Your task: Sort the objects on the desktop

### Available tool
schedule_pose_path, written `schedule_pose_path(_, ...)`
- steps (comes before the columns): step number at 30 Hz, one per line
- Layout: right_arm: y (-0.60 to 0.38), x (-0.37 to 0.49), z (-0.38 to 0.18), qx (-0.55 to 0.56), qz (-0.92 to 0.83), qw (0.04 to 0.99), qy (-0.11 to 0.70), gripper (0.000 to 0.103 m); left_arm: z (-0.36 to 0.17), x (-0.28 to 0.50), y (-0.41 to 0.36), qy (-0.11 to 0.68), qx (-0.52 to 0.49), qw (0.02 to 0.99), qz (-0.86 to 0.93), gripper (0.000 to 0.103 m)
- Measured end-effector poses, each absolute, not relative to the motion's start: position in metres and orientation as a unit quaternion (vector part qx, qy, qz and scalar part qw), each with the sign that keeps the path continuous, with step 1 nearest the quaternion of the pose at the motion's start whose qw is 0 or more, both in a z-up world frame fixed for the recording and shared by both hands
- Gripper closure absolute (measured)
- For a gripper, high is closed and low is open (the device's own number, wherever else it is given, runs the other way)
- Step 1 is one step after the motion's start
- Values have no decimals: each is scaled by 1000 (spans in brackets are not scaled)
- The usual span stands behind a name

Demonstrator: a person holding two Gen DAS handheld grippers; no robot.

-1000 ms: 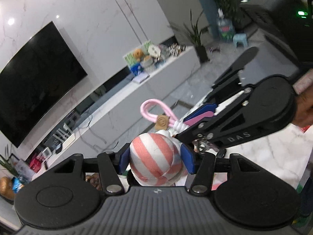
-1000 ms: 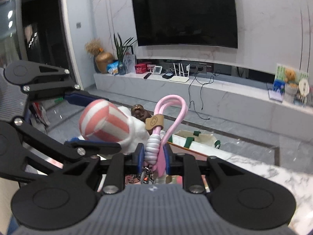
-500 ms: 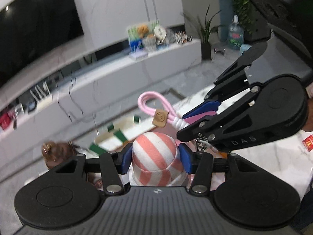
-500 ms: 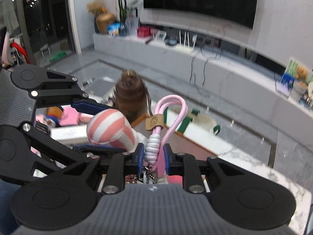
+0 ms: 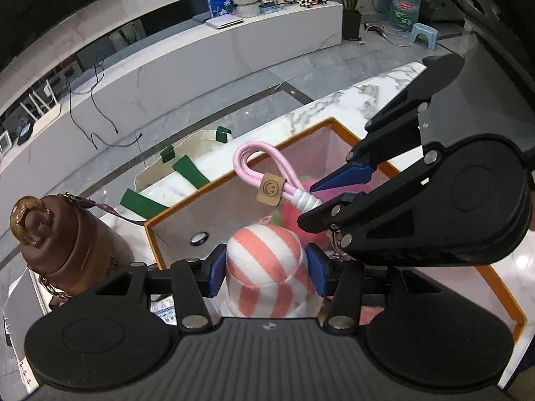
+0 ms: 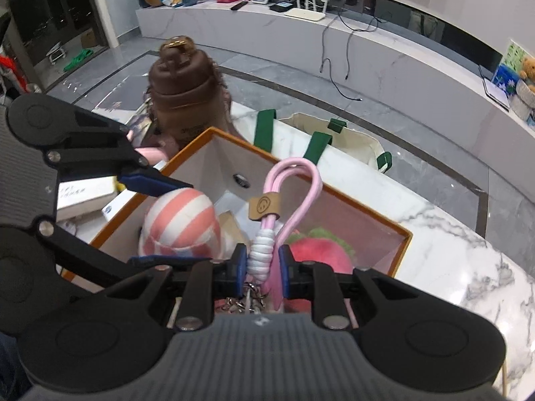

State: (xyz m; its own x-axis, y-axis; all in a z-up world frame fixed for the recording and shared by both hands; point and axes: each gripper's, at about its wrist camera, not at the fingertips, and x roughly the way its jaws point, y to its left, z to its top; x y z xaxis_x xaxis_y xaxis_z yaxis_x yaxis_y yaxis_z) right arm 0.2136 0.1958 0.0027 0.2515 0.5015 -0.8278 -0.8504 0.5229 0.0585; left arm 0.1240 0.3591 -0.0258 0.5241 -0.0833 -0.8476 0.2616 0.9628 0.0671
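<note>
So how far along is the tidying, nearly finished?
Partly. A pink-and-green plush already lies in the orange-rimmed box. In hand: the left gripper holds a striped plush and the right gripper a pink lanyard, both over the box. Left: the brown bottle and booklets outside it.

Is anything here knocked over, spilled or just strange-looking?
Nothing spilled or broken. The brown bottle stands upright beside the orange-edged box. The only oddity: the striped plush and its pink cord loop are each gripped separately above the box.
</note>
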Motion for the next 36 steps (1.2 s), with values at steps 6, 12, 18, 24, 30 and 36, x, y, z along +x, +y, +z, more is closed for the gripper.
schedule_pose_path(6,203,233,-6,-198,431,761,443,82,-30,136,361,486,98,861,-113,40)
schedule_pose_path(12,205,236,-23,-248,418,744,460,85,-52,140,342,486,136,860,-76,30)
schedule_pose_path(18,212,233,-41,-295,406,730,464,87,-70,141,337,482,171,859,-36,15)
schedule_pose_path(24,223,236,-49,-284,409,733,463,81,-78,138,333,477,194,857,-21,14)
schedule_pose_path(30,224,241,-49,-283,410,727,473,67,-78,137,337,474,202,856,-45,13)
schedule_pose_path(36,212,240,-37,-241,420,735,475,64,-68,133,352,476,136,865,-81,13)
